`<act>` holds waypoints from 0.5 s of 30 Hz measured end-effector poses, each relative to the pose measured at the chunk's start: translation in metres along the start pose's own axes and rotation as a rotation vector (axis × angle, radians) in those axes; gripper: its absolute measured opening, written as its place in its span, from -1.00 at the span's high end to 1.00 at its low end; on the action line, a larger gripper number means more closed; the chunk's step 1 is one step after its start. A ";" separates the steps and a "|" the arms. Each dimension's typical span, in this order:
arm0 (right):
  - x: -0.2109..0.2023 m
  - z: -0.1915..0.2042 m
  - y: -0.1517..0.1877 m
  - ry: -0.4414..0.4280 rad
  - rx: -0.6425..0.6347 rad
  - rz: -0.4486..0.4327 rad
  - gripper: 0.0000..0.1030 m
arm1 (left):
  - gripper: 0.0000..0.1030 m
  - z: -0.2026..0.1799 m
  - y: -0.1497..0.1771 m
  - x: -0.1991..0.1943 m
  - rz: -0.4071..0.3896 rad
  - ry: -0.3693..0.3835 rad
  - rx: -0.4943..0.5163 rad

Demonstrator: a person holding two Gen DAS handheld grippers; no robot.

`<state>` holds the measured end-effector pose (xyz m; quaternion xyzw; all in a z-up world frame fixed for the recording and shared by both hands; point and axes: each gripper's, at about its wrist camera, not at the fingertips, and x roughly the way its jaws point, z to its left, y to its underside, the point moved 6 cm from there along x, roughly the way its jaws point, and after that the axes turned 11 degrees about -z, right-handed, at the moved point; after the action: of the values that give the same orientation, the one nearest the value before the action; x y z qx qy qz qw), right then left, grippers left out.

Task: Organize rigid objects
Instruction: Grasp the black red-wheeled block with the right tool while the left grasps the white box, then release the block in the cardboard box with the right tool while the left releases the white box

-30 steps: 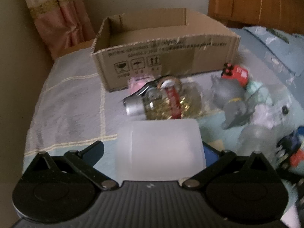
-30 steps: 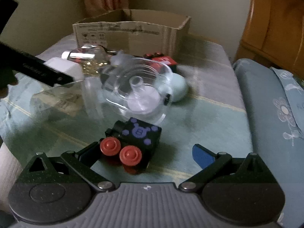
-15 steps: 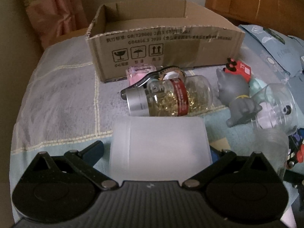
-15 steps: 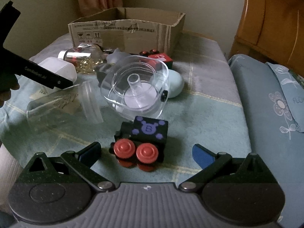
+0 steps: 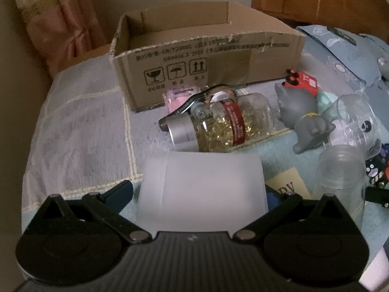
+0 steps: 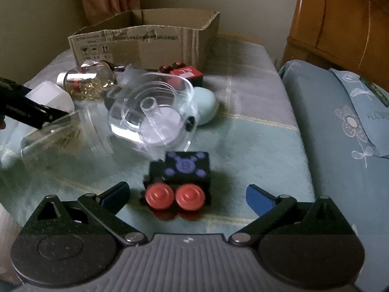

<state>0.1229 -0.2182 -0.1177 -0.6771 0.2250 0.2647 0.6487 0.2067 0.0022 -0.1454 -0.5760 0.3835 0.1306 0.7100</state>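
My left gripper (image 5: 199,194) is shut on a frosted white plastic box (image 5: 201,189), held low over the bed; it also shows in the right wrist view (image 6: 48,95). Beyond it lie a glass capsule bottle (image 5: 218,126) with a silver cap and the open cardboard box (image 5: 206,56). My right gripper (image 6: 187,194) is open, its blue-tipped fingers on either side of a black toy block with two red wheels (image 6: 180,177). The cardboard box (image 6: 145,43) stands at the back.
A grey animal figure (image 5: 304,116), a red toy car (image 5: 301,82), a clear round container (image 6: 153,114), a clear jar on its side (image 6: 63,141), a pale green egg shape (image 6: 206,107) and a pink item (image 5: 180,97) crowd the bedspread. A blue pillow (image 6: 340,133) lies right.
The left gripper has carried the white box a little forward toward the bottle and cardboard box. The right gripper has closed in so the black toy sits between its open fingers.
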 end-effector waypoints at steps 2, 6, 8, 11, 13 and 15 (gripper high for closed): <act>0.001 0.004 -0.003 -0.005 -0.002 -0.004 -0.89 | -0.96 0.001 0.000 0.000 -0.002 0.002 0.010; 0.001 0.006 -0.008 0.000 -0.003 -0.009 -0.67 | -0.75 -0.001 -0.004 -0.002 -0.007 0.019 0.023; 0.000 0.005 -0.010 -0.003 -0.003 -0.008 -0.50 | -0.69 -0.003 -0.005 -0.002 -0.007 0.030 0.025; 0.000 0.004 -0.012 0.000 -0.009 0.000 -0.30 | -0.62 -0.004 -0.005 -0.003 -0.007 0.034 0.030; -0.002 0.005 -0.012 -0.007 -0.016 0.005 -0.21 | -0.62 -0.005 -0.006 -0.002 -0.007 0.035 0.037; -0.002 0.006 -0.012 -0.014 -0.019 0.008 -0.12 | -0.62 -0.004 -0.006 -0.002 -0.003 0.037 0.031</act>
<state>0.1288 -0.2118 -0.1070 -0.6806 0.2207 0.2742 0.6426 0.2069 -0.0029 -0.1399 -0.5678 0.3975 0.1128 0.7119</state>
